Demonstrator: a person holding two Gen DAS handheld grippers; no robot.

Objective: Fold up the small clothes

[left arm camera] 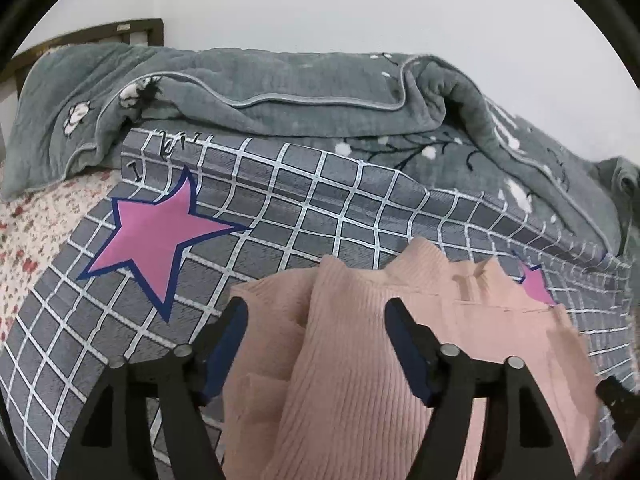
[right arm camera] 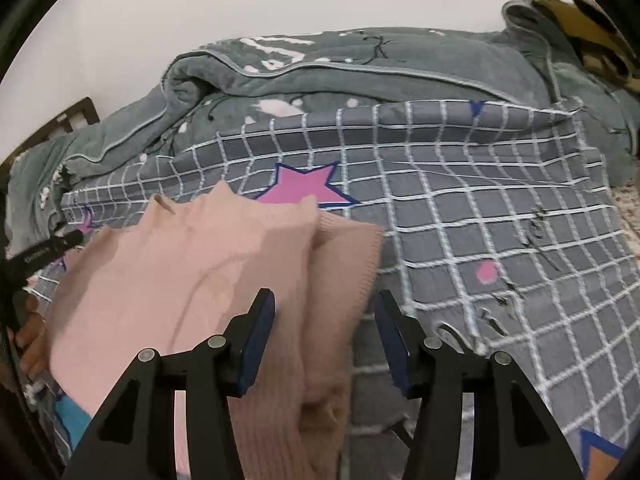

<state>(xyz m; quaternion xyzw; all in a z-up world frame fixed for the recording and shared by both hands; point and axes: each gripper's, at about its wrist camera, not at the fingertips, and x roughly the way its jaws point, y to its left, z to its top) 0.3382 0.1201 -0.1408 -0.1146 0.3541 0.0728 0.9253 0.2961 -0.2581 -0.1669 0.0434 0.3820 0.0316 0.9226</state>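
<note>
1. Pink ribbed knit: a small sweater (left arm camera: 360, 360) lies on a bed, on a grey bedspread (left arm camera: 280, 208) with a white grid and pink stars. It sits directly ahead of and beneath both pairs of tongs.

2. The left tongs (left arm camera: 316, 312) are spread wide and grip nothing. A ridge of the sweater's knit runs up between the two fingers, and the fabric appears to lie under them rather than being pinched.

3. The right tongs (right arm camera: 324, 304) are likewise spread and hold nothing. Their left finger is over the sweater (right arm camera: 224, 272), while the right finger is just beyond the garment's right edge, over the bedspread (right arm camera: 480, 200).

4. The relation that matters: the sweater's long axis appears to run away from the tongs, its pointed far edge towards the rumpled grey-green quilt (left arm camera: 280, 92) heaped at the back of the bed. Each pair of tongs sits over its own side of the garment, so neither is clearly nearer. Judging from this, either could close on the fold of cloth between its fingers.

5. Hard to make out: the sweater's near end is cut off by the frame and hidden under the tongs in both views. The cloth looks blurred, so which part is sleeve, collar or hem cannot be told. How many layers are already folded is also unclear.
</note>
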